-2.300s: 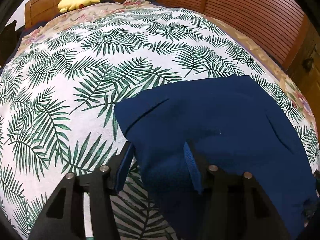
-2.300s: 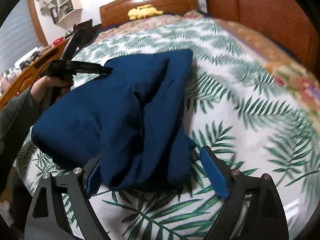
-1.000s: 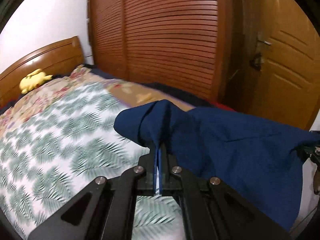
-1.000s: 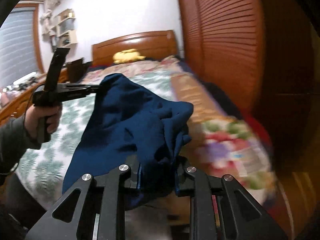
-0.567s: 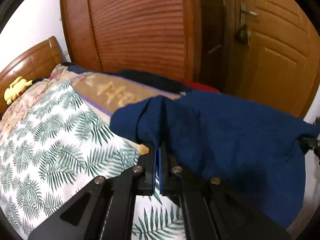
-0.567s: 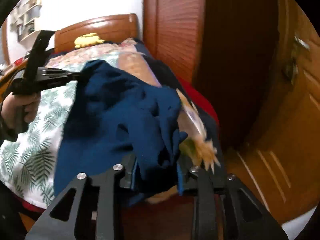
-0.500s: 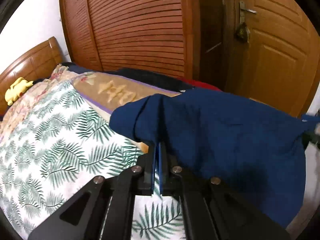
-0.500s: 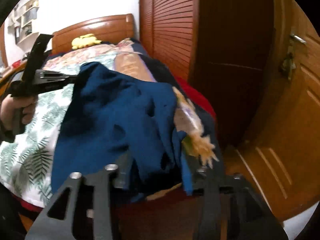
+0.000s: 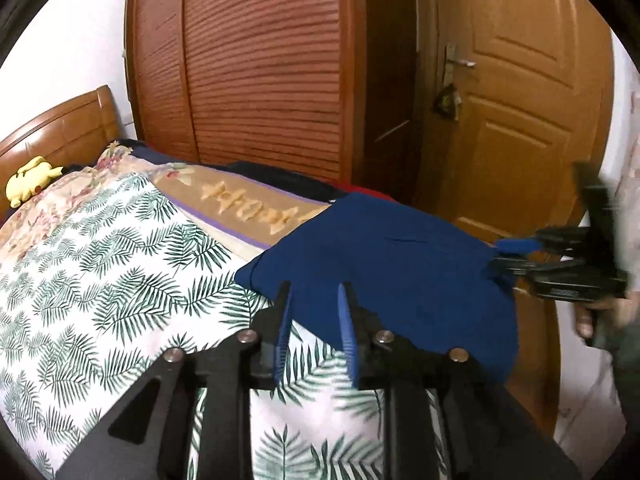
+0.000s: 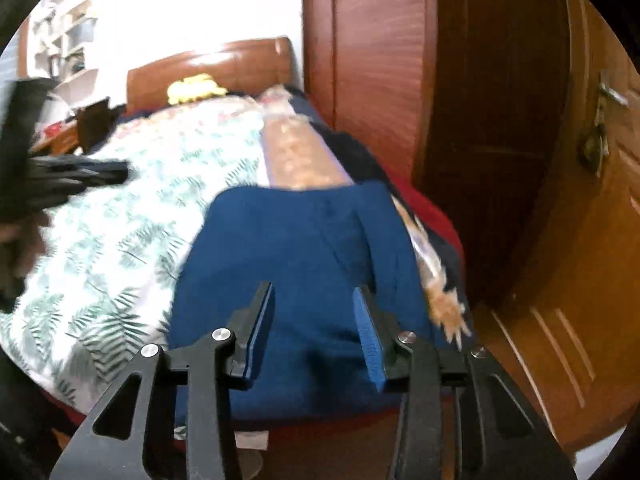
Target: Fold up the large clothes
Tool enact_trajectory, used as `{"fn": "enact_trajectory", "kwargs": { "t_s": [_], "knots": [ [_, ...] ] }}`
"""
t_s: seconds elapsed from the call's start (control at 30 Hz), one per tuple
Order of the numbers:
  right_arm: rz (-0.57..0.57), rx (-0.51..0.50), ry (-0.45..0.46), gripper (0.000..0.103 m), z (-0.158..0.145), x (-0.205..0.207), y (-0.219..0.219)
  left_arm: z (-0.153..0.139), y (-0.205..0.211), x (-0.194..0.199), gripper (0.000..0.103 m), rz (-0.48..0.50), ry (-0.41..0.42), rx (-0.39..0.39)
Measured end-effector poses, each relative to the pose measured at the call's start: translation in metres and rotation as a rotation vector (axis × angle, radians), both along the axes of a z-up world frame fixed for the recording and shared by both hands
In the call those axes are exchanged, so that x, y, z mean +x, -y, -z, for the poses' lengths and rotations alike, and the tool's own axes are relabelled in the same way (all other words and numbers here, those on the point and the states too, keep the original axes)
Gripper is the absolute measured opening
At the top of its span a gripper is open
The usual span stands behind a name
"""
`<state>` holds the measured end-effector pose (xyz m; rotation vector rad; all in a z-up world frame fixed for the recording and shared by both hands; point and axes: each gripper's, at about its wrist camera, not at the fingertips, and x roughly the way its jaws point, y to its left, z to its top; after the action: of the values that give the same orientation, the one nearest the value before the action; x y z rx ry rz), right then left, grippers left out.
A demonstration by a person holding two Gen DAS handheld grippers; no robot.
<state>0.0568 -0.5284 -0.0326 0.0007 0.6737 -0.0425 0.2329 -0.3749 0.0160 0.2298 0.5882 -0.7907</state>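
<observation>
The blue garment [image 9: 384, 276] lies folded at the foot corner of the bed [image 9: 100, 280], its near edge hanging over the side toward the door [image 9: 516, 120]. In the right wrist view the same garment [image 10: 304, 264] covers the bed's near right corner, on the palm-leaf cover [image 10: 132, 240] and partly over the tan blanket [image 10: 300, 156] along the right edge.

The left gripper [image 9: 314, 312] is spread, its blue-padded fingers [image 9: 284, 328] apart with nothing between them; the tips sit just in front of the garment's near left edge, over the leaf cover. The right gripper [image 10: 314, 320] is also spread, empty, its fingers [image 10: 370, 336] framing the near end of the garment without pinching it. Whether the tips touch the cloth I cannot tell.

From the left wrist view, the right gripper [image 9: 516, 254] shows at the right, blurred, its tips at the garment's right corner; the hand [image 9: 600, 312] holding it is partly visible. From the right wrist view, the left gripper [image 10: 116, 172] shows at the far left, blurred, clear of the garment.

A yellow plush [image 9: 32, 178] rests far off by the headboard [image 9: 60, 132]. A slatted wardrobe [image 9: 260, 72] stands beyond the bed.
</observation>
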Motion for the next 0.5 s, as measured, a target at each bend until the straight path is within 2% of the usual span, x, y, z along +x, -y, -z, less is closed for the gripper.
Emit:
{"fn": "enact_trajectory", "kwargs": {
  "t_s": [0.13,0.2,0.3,0.5],
  "knots": [
    [0.099,-0.017,-0.083,0.04,0.036,0.014,0.024,-0.008,-0.022,-0.021,0.033,-0.01,0.027,-0.024],
    [0.128,-0.013,-0.126,0.04,0.052,0.021,0.037,-0.014,-0.031,-0.031,0.035,-0.011,0.041,-0.029],
    [0.136,0.015,-0.122,0.04,0.054,0.016,0.045,-0.023,-0.041,-0.042,0.037,-0.015,0.065,-0.033],
    [0.178,-0.05,-0.076,0.044,0.031,0.011,0.023,-0.029,-0.067,-0.052,0.041,-0.049,0.092,-0.047]
  ]
}}
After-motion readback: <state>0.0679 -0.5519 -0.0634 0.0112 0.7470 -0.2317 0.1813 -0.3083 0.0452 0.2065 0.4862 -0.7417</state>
